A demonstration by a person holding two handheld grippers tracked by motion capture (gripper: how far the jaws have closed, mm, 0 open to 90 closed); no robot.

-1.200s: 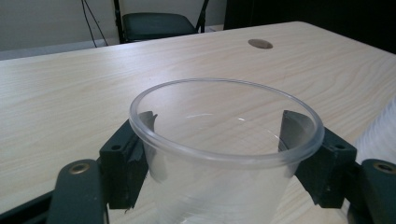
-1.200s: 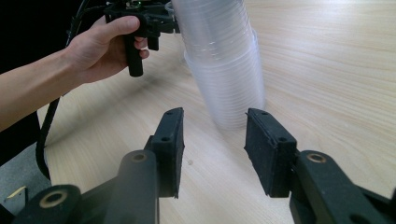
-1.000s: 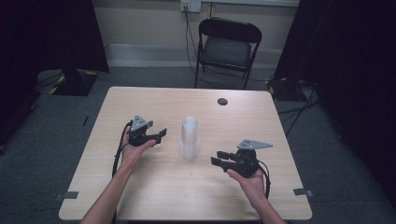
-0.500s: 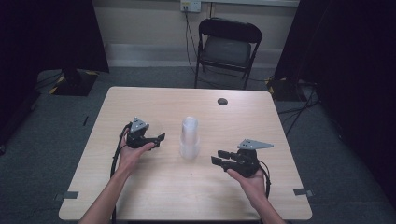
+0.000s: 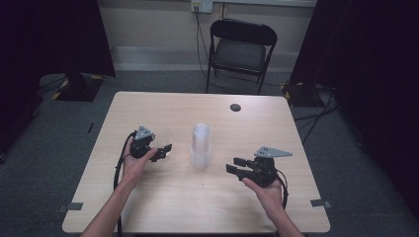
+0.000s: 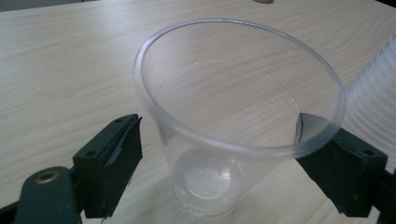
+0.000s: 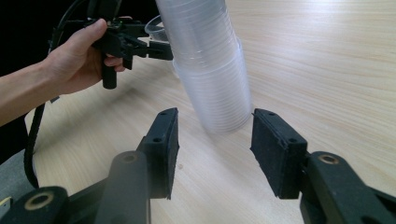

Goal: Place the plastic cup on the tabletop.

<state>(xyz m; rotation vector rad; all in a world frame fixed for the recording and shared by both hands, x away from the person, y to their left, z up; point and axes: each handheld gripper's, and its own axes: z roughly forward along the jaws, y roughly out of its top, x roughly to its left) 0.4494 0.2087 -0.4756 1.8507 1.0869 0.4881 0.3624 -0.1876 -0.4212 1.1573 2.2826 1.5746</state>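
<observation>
Between the 2 black jaws of the left gripper (image 6: 219, 154) stands 1 clear plastic cup (image 6: 233, 126), upright on the wooden table (image 6: 70, 56). In the left gripper view the jaws are spread wide. The left jaw is a little away from the cup's side. The right jaw sits right at the cup's rim, but I cannot tell if it is touching. The cup is not squeezed. Its bottom rests on the wood.

From the high view, the left gripper (image 5: 160, 150) is on the left part of the table (image 5: 276, 128), held in the person's left hand (image 5: 133, 165). The cup is very hard to see there.

A tall stack of clear cups (image 5: 200, 145) stands in the middle of the table, just to the right of the left gripper. In the left gripper view the stack (image 6: 376, 98) shows at the right edge, close beside the single cup.

The right gripper (image 7: 212, 151) is wide open too and holds nothing. In the right gripper view the stack (image 7: 210, 65) stands just beyond its jaws, not touching them. The right hand (image 5: 267, 190) holds this gripper on the right part of the table.

A small dark round thing (image 5: 235, 107) lies far back on the table.
</observation>
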